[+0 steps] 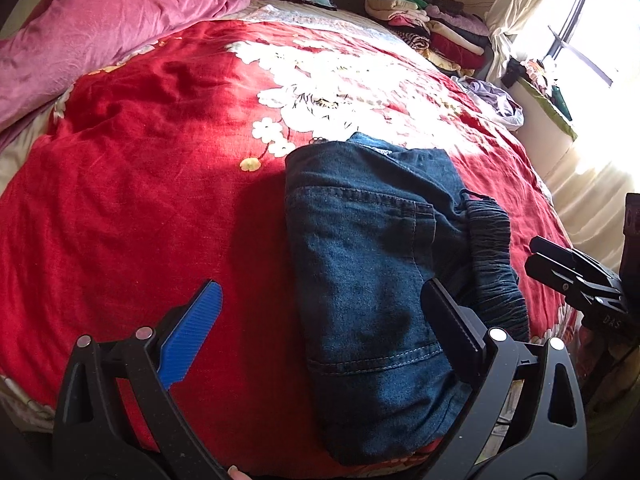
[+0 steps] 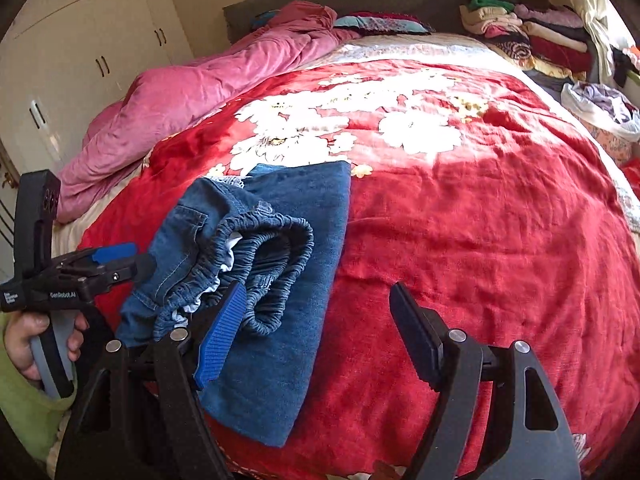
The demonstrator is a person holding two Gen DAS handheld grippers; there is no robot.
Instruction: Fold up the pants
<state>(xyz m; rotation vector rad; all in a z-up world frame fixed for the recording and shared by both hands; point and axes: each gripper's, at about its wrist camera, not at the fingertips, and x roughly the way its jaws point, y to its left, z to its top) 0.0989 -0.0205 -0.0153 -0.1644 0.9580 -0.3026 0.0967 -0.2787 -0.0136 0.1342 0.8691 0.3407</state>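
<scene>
A big bed takes most of both views, covered by a red bedspread point(image 1: 140, 200) with white flowers. A pink blanket point(image 1: 100, 32) lies crumpled along its far left side, and a pile of folded clothes point(image 1: 432, 24) stands at the head corner near the window.

The pants point(image 1: 372, 260), dark blue denim, lie on the bedspread near the front edge, folded into a thick packet. The elastic waistband point(image 2: 260, 264) is on top, bunched and a little open.

The left gripper point(image 1: 324, 312) hangs low over the pants with its jaws wide apart; the blue pad point(image 1: 192, 332) is above the red cloth and the black finger is above the denim. The right gripper point(image 2: 316, 320) also has its jaws wide apart and holds nothing; its blue pad point(image 2: 220, 336) is over the waistband, the other finger over the bedspread
</scene>
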